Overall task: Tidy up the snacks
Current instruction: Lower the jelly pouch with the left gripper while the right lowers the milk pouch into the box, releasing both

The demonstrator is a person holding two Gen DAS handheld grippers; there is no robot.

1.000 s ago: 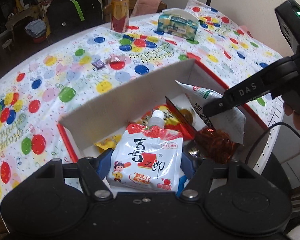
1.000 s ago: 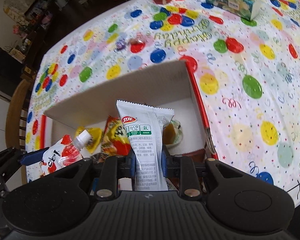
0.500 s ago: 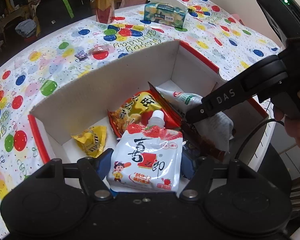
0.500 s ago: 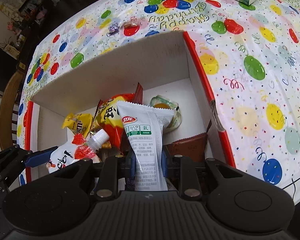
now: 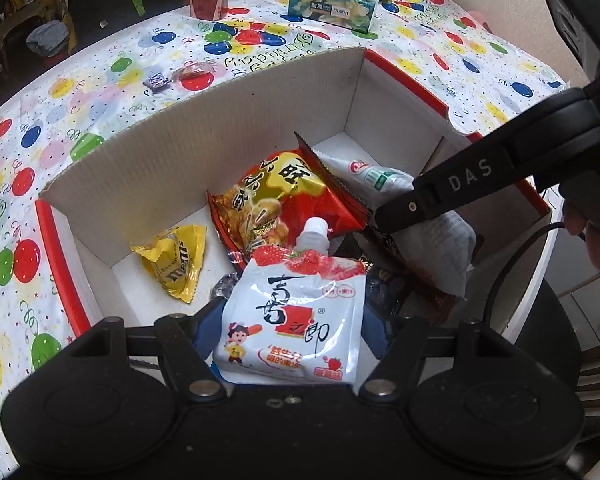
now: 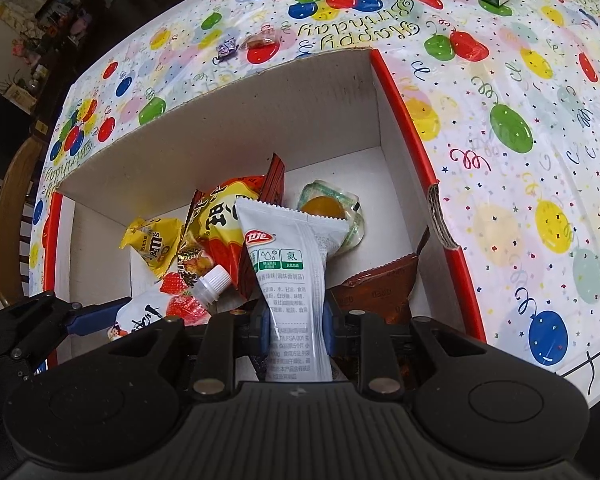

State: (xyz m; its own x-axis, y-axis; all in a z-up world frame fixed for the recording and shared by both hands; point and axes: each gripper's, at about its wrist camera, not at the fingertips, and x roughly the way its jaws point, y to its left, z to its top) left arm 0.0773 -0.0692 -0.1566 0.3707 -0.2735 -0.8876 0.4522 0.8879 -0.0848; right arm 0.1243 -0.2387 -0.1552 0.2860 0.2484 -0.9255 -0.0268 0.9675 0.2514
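Snacks hang over the box [image 5: 204,128]: left tongs [image 5: 292,320] clamp the pouch [image 5: 296,316], right tongs [image 6: 296,320] the white packet [image 6: 292,264]; releasing comes next.

We see even, soft indoor light over the balloon-print tablecloth [image 6: 500,128], with the room beyond the tongs falling into dim murk. Glare streaks the glossy white pouch [image 5: 292,316] held nearest our left lens. Shadow pools inside the cardboard box [image 6: 228,128]. Fisheye distortion bends the table edges; foreground housings stay dark but sharp.
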